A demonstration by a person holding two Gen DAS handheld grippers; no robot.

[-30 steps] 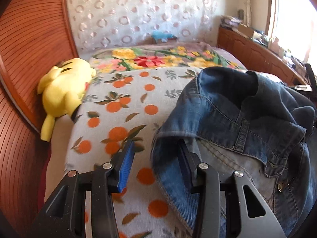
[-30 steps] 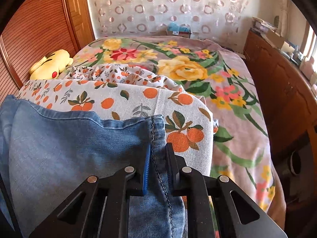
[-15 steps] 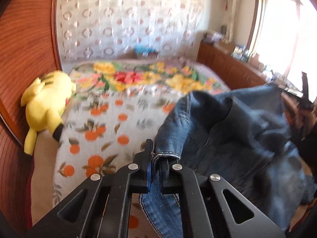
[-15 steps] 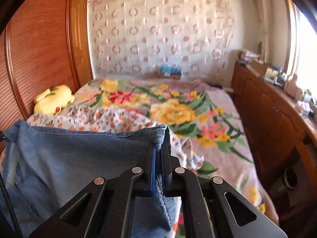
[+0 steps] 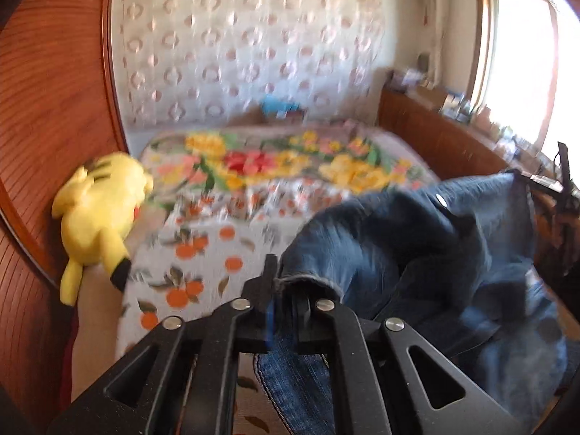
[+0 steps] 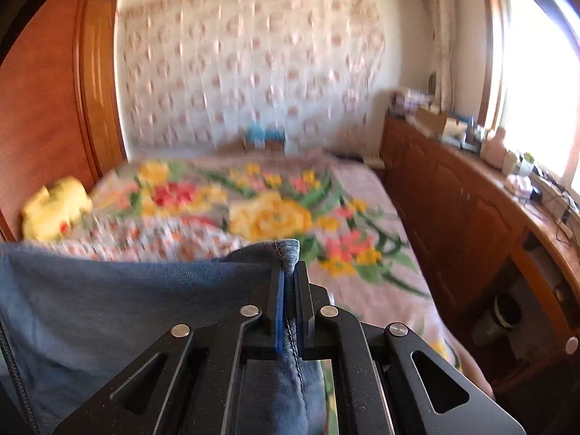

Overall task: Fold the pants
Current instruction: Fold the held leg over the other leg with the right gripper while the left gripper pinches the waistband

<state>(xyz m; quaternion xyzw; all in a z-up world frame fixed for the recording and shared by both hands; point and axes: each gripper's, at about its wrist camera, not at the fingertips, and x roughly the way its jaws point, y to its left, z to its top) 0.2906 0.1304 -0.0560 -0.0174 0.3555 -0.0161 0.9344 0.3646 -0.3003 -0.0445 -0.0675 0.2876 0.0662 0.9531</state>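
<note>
A pair of blue denim pants [image 5: 417, 253] hangs in the air over the bed, held by both grippers. In the left wrist view my left gripper [image 5: 286, 290] is shut on a folded edge of the denim, and the rest of the pants bunches off to the right. In the right wrist view my right gripper [image 6: 288, 275] is shut on a stitched corner of the pants [image 6: 127, 308], with the cloth stretching away to the left. The lower part of the pants is hidden behind the gripper bodies.
Below lies a bed with an orange-print sheet [image 5: 195, 264] and a floral blanket [image 6: 275, 210]. A yellow plush toy [image 5: 101, 210] sits by the wooden headboard [image 5: 47, 127] on the left. A wooden sideboard [image 6: 471, 217] with clutter runs along the right under a bright window.
My left gripper closed on the edge of the pants and lifted it. Both grippers rose, raising the denim off the bed; the view now shows more of the wall.
</note>
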